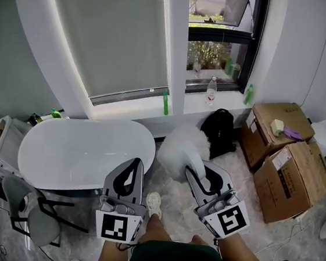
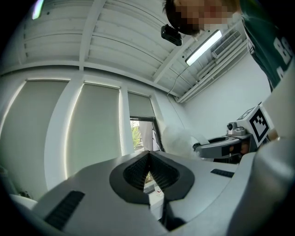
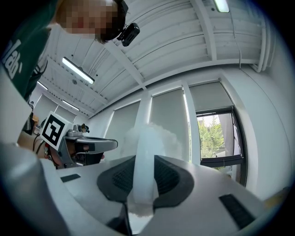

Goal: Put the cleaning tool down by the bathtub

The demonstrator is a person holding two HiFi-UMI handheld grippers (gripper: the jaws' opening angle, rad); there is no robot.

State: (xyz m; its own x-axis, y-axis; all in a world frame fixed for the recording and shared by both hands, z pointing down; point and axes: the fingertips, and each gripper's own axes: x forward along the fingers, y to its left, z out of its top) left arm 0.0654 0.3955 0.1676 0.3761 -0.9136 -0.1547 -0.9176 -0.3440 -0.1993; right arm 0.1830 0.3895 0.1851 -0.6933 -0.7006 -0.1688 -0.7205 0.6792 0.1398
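Observation:
The cleaning tool is a fluffy white duster (image 1: 179,145) on a white handle (image 3: 146,161). My right gripper (image 1: 195,174) is shut on that handle, and the fluffy head rises past the jaws. It hangs over the floor just right of the white bathtub (image 1: 48,161). My left gripper (image 1: 130,173) is held over the tub's right end, shut, with nothing between its pads. In the left gripper view the left gripper (image 2: 149,154) points up toward the window, with the duster (image 2: 177,136) and right gripper (image 2: 203,146) at its right. In the right gripper view the right gripper (image 3: 145,159) clamps the handle.
Cardboard boxes (image 1: 282,164) stand at the right. A black bag (image 1: 218,130) lies under the windowsill, which carries bottles (image 1: 212,91). A green bottle (image 1: 165,103) stands on the ledge behind the tub. A grey chair (image 1: 31,211) is at the lower left. The person's shoe (image 1: 153,203) is between the grippers.

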